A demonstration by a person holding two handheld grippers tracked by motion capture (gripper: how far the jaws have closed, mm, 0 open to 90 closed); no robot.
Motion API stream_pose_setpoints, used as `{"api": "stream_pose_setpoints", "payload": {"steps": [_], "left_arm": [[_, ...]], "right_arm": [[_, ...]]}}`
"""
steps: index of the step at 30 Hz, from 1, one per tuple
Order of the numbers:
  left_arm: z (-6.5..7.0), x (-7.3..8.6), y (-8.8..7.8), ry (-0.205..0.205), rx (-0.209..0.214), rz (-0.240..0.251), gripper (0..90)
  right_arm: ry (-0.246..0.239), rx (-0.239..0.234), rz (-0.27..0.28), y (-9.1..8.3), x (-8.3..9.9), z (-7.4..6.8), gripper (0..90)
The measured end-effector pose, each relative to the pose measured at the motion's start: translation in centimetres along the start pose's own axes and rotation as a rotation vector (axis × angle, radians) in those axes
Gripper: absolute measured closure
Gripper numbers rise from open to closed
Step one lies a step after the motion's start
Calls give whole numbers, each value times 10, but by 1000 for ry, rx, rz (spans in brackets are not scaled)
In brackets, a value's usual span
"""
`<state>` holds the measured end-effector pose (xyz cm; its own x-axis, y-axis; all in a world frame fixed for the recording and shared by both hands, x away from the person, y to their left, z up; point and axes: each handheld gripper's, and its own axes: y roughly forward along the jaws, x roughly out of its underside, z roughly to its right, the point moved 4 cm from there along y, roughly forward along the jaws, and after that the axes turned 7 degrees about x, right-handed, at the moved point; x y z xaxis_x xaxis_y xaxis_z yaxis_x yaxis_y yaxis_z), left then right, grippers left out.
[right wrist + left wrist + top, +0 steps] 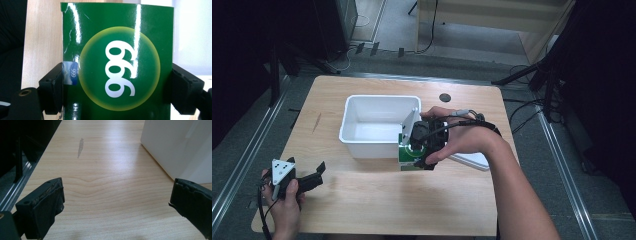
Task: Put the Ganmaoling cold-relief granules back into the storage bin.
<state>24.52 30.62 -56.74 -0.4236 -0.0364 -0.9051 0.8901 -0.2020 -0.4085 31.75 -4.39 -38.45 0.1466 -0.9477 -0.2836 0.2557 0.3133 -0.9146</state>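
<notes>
Green box [117, 67] marked "999" sits pinched between our right claw's [412, 150] jaws, just beside the white bin's [357, 107] near wall above the counter [362, 200]; our left claw [314, 177] rests spread and empty near the counter's corner.

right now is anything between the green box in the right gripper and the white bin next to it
Nothing visible. The right gripper is clamped on the green box, which sits against the white bin's near wall. The bin looks empty; only that wall's rim must be cleared. The left gripper is far off.
</notes>
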Motion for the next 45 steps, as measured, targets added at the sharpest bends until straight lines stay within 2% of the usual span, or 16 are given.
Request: {"api": "stream_pose_setpoints", "payload": {"steps": [8, 10, 11, 14, 18, 21, 22, 24, 26, 28, 33, 36, 39, 45], "left_arm": [[0, 0, 0, 0, 0, -2, 0], [0, 0, 0, -1, 0, -3, 0], [0, 0, 0, -1, 0, -3, 0], [0, 0, 0, -1, 1, -4, 0], [0, 0, 0, -2, 0, -2, 0], [0, 0, 0, -2, 1, -4, 0], [0, 0, 0, -2, 1, -4, 0], [0, 0, 0, -1, 1, -5, 0], [-1, 0, 0, -1, 1, -8, 0], [-1, 0, 0, -1, 2, -10, 0], [-1, 0, 0, -1, 1, -14, 0], [-1, 0, 0, 0, 2, -13, 0], [-1, 0, 0, 0, 2, -10, 0], [-1, 0, 1, -4, 3, -6, 0]], "right_arm": [[6, 15, 4, -7, -2, 16, 163], [27, 13, -14, -7, -2, 18, 163], [14, 17, -6, -7, -2, 22, 163], [18, 18, -10, -7, -3, 28, 163], [44, 28, -8, -9, -6, 36, 163], [24, 28, 7, -7, -10, 42, 163], [31, 37, -1, -6, -11, 42, 163], [7, 55, 5, -4, -12, 46, 163], [8, 73, 1, -3, -14, 50, 163], [30, 65, -4, -3, -15, 54, 163], [43, 76, 12, 0, -18, 66, 163], [64, 76, -5, 3, -19, 71, 163], [41, 92, -8, 8, -21, 77, 162], [60, 96, -9, 15, -24, 84, 162]]}}
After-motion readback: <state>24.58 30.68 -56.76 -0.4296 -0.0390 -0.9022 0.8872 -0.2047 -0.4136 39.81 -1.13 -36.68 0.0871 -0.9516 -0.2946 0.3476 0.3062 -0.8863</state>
